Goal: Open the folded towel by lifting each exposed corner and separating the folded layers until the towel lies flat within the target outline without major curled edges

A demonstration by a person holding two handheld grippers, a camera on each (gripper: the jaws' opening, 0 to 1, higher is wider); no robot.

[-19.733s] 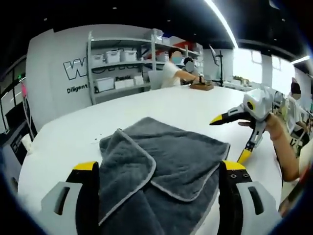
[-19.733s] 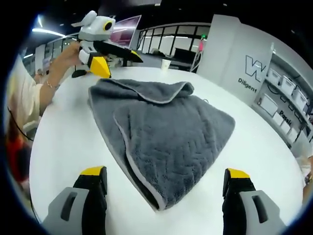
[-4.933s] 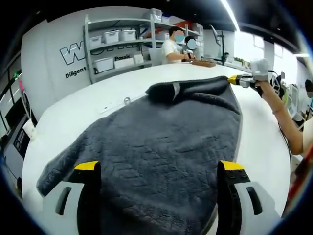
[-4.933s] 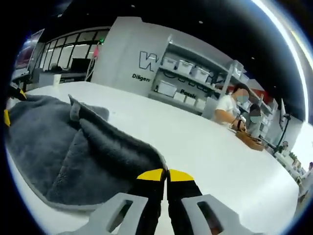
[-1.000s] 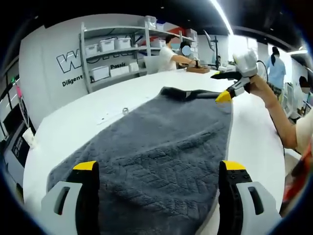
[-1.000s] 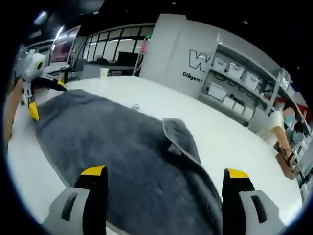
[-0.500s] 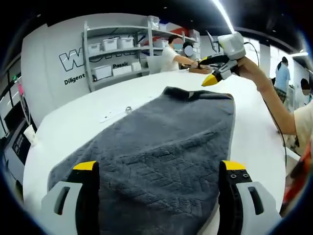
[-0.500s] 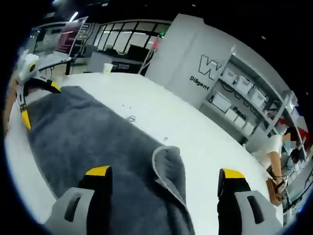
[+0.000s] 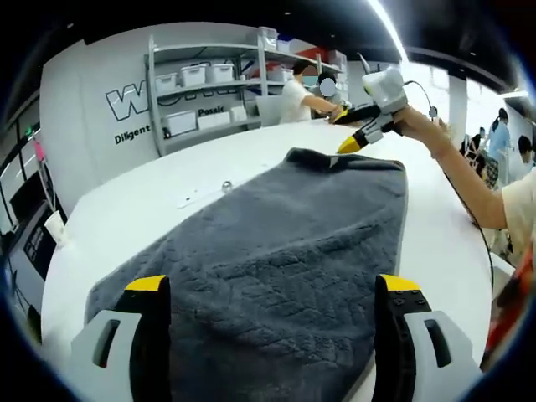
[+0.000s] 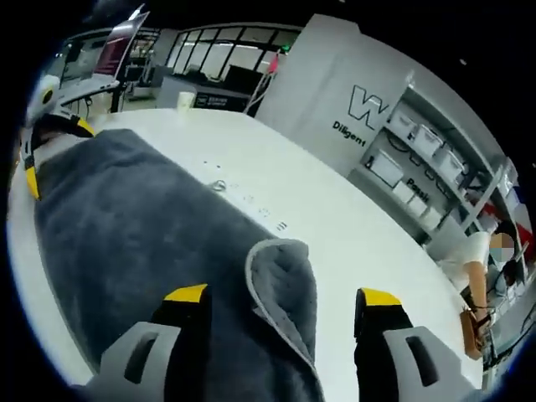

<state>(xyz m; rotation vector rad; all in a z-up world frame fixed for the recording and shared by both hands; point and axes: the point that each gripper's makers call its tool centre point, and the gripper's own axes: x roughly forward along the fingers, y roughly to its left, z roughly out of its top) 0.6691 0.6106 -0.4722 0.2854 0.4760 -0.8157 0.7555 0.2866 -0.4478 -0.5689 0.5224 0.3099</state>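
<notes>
The grey towel [image 9: 285, 243] lies spread along the white table [image 9: 134, 209], reaching from my left gripper to the far end. One far corner [image 9: 311, 157] is still folded back on top, a curled flap [image 10: 283, 280] in the right gripper view. My left gripper [image 9: 272, 289] is open above the towel's near end, gripping nothing. Held in a hand, my right gripper [image 9: 347, 130] hovers open over the far end. In its own view the right gripper [image 10: 283, 295] straddles the flap with the jaws apart. The left gripper [image 10: 46, 151] sits at the towel's other end.
The white table [image 10: 335, 226] runs wide beyond the towel, with a small ring [image 9: 226, 186] and faint marks on it. A paper cup [image 10: 186, 99] stands at its far edge. Shelves with bins [image 9: 201, 92] and seated people [image 9: 297, 96] are behind.
The right gripper has dropped closer to the folded corner, so the flap now sits between its jaws, which stand slightly narrower. The left gripper and towel stay as they were.
</notes>
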